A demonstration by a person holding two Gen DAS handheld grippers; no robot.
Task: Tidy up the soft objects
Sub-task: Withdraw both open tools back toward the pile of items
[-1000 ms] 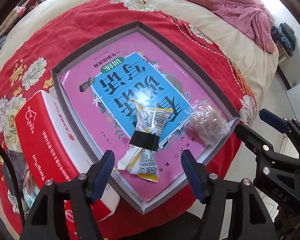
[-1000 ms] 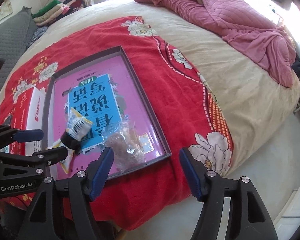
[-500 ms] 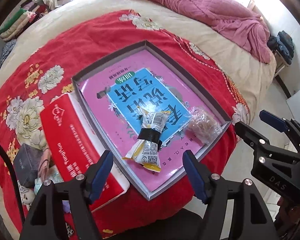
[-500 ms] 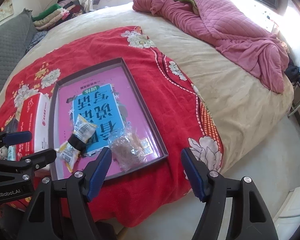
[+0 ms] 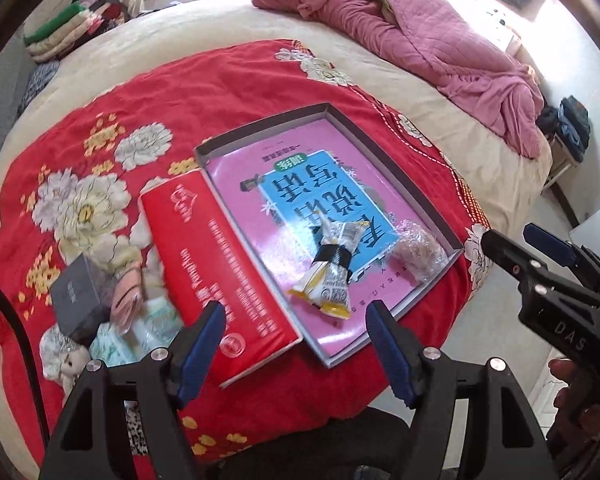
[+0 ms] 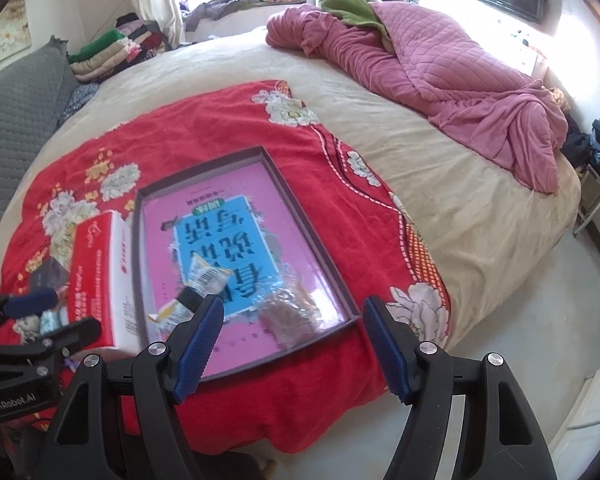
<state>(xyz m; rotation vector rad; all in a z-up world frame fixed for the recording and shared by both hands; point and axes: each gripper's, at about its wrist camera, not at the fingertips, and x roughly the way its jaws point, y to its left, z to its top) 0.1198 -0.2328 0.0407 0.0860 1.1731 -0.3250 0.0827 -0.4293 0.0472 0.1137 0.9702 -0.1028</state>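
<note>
Both cameras have drawn back and up since a second ago, so the shallow tray [image 5: 396, 156] looks smaller and more of the bed shows, including the pile of small things at the left. Inside the tray, the yellow-and-white snack packet [image 5: 332, 268] with a black band around its middle lies on the pink and blue printed sheet, near the tray's front end. Just beside it, in the tray's near right corner, sits the clear plastic bag of brownish contents [image 5: 418, 248]; whether the two touch cannot be told. A red box [image 5: 216, 264] lies along the tray's left wall, touching it. Left of the box sit a small dark grey box [image 5: 78, 296], a pink folded item [image 5: 126, 296], a pale green packet [image 5: 140, 330] and a small fluffy toy [image 5: 66, 354], bunched together on the red flowered blanket [image 5: 220, 92]. The left gripper [image 5: 296, 344] hangs above the near edge of the bed, its jaws apart and holding nothing. The right gripper [image 6: 292, 344] is likewise spread wide and empty, over the tray's near right corner. A crumpled pink quilt [image 6: 440, 68] lies far across the beige bedspread [image 6: 440, 176].
</note>
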